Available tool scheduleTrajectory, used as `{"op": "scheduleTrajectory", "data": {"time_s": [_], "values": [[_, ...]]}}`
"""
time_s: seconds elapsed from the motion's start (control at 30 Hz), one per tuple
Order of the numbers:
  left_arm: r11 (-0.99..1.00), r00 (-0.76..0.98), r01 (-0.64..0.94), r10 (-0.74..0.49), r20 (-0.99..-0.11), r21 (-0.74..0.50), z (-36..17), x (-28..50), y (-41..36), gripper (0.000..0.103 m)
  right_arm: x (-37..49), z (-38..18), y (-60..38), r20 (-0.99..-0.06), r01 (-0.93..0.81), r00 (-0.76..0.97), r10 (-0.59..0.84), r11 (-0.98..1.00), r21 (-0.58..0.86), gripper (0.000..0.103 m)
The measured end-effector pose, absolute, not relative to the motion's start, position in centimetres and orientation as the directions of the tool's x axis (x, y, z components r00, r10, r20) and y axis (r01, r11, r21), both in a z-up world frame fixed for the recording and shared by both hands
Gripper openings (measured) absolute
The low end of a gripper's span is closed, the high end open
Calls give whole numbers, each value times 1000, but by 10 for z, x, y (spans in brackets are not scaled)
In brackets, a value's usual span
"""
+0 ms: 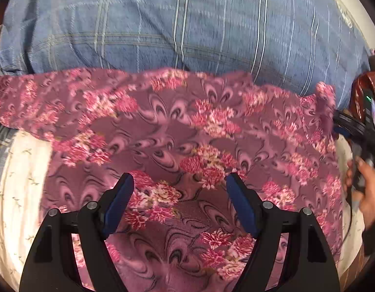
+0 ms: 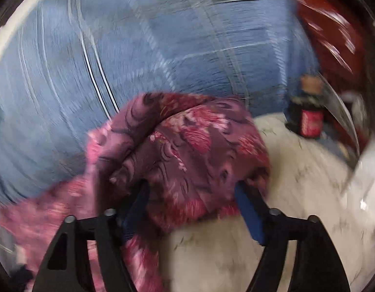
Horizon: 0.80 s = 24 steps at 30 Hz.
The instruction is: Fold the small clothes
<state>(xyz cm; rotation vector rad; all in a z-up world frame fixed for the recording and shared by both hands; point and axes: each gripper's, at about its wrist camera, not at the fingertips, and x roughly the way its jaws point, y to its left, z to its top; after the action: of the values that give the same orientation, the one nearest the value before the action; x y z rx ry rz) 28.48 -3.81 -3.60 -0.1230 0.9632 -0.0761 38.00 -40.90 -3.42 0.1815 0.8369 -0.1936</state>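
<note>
A purple garment with pink flowers (image 1: pixel 187 131) lies spread on a white sheet (image 1: pixel 22 182), its far edge over a blue checked cloth (image 1: pixel 187 24). My left gripper (image 1: pixel 180 185) is open above the garment's near part, touching nothing. My right gripper (image 2: pixel 191 187) is at the garment's right corner (image 1: pixel 323 95); in the blurred right wrist view its jaws stand wide apart with bunched fabric (image 2: pixel 187 146) draped over and between them. The right gripper body and the hand holding it show at the right edge of the left wrist view (image 1: pixel 365 126).
The blue checked cloth (image 2: pixel 114 48) fills the far side. A dark bottle with a red label (image 2: pixel 308 114) stands on the white sheet (image 2: pixel 297 170) at the right. A dark red object (image 2: pixel 333 24) is behind it.
</note>
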Motion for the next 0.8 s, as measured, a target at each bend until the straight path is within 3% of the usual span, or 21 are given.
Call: {"op": "scheduleTrajectory", "data": {"time_s": [0.03, 0.07, 0.17, 0.4, 0.57, 0.63, 0.7, 0.8], "values": [[991, 562, 14, -117, -819, -132, -39, 286, -39, 78, 386, -39, -411, -761, 234, 643, -84, 968, 91, 57], [994, 565, 9, -95, -820, -108, -40, 287, -40, 78, 389, -40, -415, -765, 220, 642, -48, 968, 124, 12], [998, 583, -2, -52, -811, -66, -40, 287, -39, 78, 377, -18, -441, -733, 207, 680, -19, 964, 167, 11], [992, 570, -32, -81, -818, -120, -43, 291, -30, 78, 302, 73, -550, -608, 361, 771, -187, 916, 176, 11], [988, 561, -54, -89, -823, -144, -48, 297, -24, 78, 281, 69, -600, -650, 432, 739, -177, 865, 255, 12], [990, 546, -57, -79, -834, -131, -52, 299, -25, 78, 268, 67, -595, -638, 457, 747, -186, 841, 290, 17], [989, 548, -57, -84, -832, -137, -51, 299, -24, 78, 244, 75, -595, -555, 452, 807, -201, 814, 364, 17], [986, 559, -59, -98, -823, -157, -49, 297, -21, 78, 205, 77, -580, -428, 381, 887, -174, 798, 467, 39]]}}
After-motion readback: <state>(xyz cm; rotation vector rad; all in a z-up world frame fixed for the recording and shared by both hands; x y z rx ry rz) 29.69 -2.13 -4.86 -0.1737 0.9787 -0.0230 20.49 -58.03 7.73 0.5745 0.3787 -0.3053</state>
